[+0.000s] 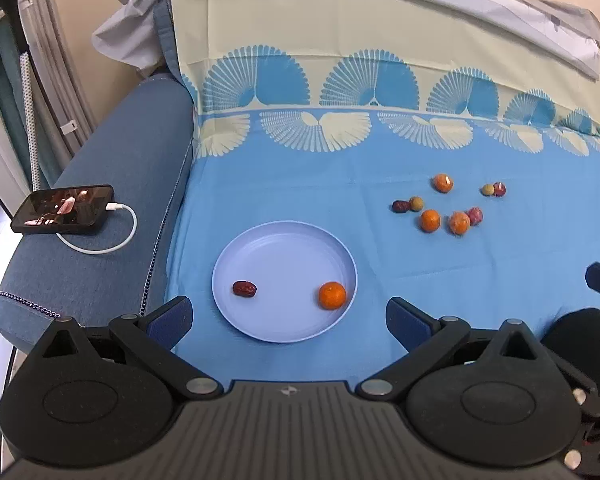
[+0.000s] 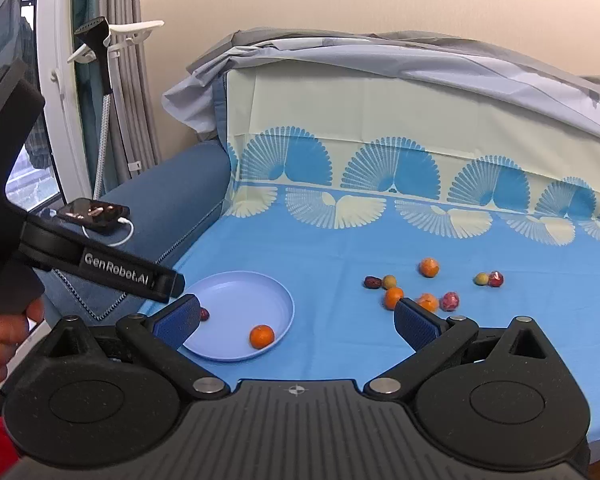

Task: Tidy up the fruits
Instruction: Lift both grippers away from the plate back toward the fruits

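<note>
Both tools empty, jaws spread wide: left tool [image 1: 288,316], right tool [image 2: 296,320]. Plate [image 1: 260,248], lower centre in the left view, holds one orange and one date. Loose fruit cluster [image 2: 428,300] lies on the bed sheet right of centre, just past the right tool's right finger, so the right tool is judged nearer.

White lettering reading "GenRobot.AI" is showing along the black side bar of the left gripper [image 2: 172,280]. Partial letters "AS" are appearing on its dark body, the rest cut off.
</note>
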A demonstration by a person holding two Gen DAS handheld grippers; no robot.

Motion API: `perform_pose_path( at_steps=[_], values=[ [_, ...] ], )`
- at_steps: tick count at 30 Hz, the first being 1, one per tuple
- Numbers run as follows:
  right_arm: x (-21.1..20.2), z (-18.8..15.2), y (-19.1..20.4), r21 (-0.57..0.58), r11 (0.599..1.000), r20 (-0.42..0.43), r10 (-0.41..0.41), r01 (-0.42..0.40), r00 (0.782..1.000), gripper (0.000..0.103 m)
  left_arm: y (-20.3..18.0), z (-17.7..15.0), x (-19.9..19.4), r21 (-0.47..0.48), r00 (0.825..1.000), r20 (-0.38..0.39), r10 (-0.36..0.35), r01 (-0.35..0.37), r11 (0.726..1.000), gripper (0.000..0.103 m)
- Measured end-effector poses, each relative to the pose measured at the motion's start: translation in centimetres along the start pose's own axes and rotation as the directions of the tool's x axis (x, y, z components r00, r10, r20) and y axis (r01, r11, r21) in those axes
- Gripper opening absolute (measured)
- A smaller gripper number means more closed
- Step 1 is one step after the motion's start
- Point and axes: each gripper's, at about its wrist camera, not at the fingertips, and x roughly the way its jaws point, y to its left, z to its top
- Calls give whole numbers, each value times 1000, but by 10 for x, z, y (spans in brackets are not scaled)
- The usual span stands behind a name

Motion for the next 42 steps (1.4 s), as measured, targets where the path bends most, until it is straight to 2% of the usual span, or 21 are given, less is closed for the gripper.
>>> perform_pose_path(
  at_steps=[15, 32, 37, 42],
  values=[
    [12, -3, 7, -25, 999, -24, 32, -33, 999, 102, 11, -4, 10, -17, 1000, -16, 24, -24, 1000, 103],
    [45, -11, -7, 58, 997, -111, 47, -40, 993, 102, 9, 4, 39, -18, 996, -79, 42, -44, 999, 103],
    [55, -3, -37, 129, 991, -93, -11, 23, 996, 102, 0, 18, 60, 3, 996, -80, 30, -30, 1000, 103],
    [77, -1, -91, 210, 963, -107, -149, 169, 983, 102, -14, 47, 91, 5, 994, -99, -40, 41, 999, 103]
  ],
)
